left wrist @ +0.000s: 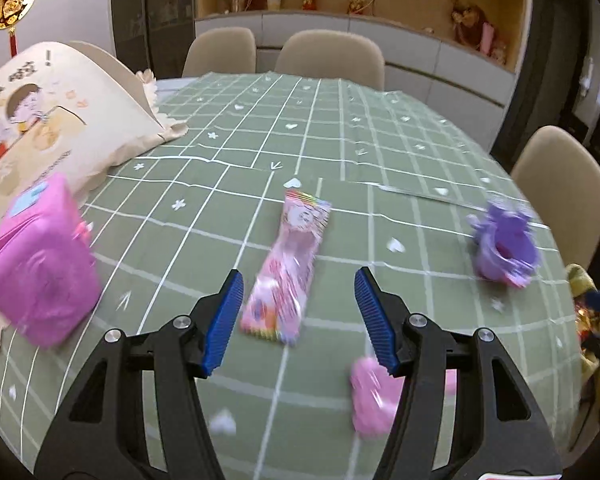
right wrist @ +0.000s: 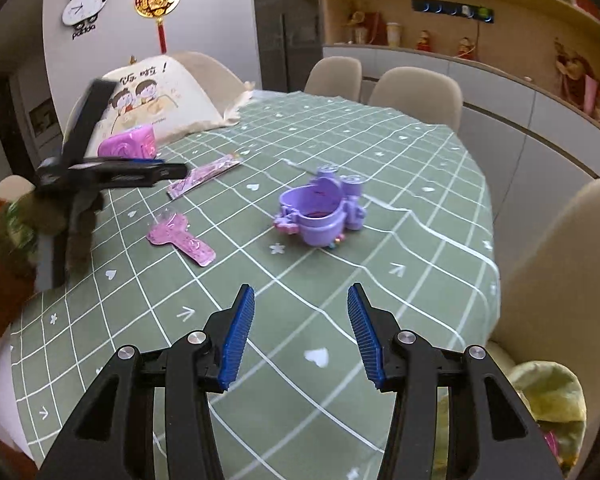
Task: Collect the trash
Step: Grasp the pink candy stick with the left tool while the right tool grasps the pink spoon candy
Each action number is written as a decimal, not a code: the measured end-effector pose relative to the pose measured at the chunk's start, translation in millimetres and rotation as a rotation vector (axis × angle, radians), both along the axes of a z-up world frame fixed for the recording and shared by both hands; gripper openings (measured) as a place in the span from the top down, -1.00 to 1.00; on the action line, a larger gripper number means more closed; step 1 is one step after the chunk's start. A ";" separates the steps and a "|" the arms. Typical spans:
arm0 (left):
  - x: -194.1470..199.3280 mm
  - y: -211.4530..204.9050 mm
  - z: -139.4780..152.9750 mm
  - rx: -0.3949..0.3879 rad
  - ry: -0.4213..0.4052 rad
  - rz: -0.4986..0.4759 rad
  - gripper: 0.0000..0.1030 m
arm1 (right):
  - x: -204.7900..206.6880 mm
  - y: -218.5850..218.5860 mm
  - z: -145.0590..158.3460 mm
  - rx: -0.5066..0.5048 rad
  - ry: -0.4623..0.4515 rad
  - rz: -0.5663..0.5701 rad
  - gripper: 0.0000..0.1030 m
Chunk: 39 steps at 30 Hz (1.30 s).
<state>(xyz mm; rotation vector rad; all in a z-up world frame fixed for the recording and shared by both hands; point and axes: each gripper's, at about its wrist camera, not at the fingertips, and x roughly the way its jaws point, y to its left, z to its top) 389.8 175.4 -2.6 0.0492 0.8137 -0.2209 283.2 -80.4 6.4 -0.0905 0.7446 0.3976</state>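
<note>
Left gripper [left wrist: 299,312], jaws wide and empty, hovers over the flat pink wrapper [left wrist: 286,268] on the tablecloth [left wrist: 380,160], where closing pads may skid off the thin film; right gripper [right wrist: 301,334] waits wide, empty.

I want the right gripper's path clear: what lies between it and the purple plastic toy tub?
Only bare green checked tablecloth lies between the open right gripper and the purple plastic toy tub, as the right wrist view shows.
</note>
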 end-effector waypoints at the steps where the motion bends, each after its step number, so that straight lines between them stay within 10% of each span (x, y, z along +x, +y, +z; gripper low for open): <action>1: 7.2 -1.2 -3.5 0.005 0.009 0.006 -0.07 | 1.8 2.3 -0.9 -0.001 0.006 0.007 0.10; 5: 30.4 -9.7 -16.0 0.028 0.054 -0.003 -0.03 | 7.0 10.4 -4.2 -0.008 0.020 0.034 0.10; 11: 20.8 -12.6 -17.4 0.053 0.054 0.004 0.70 | 15.0 26.8 -9.4 -0.010 0.040 0.082 0.10; 26: -114.8 52.6 7.6 -0.136 0.029 0.156 0.71 | 42.8 117.6 -17.1 -0.057 0.079 0.397 0.10; 39: -152.8 71.1 3.3 -0.236 0.026 0.186 0.71 | 64.8 160.7 -28.0 -0.141 0.080 0.423 0.27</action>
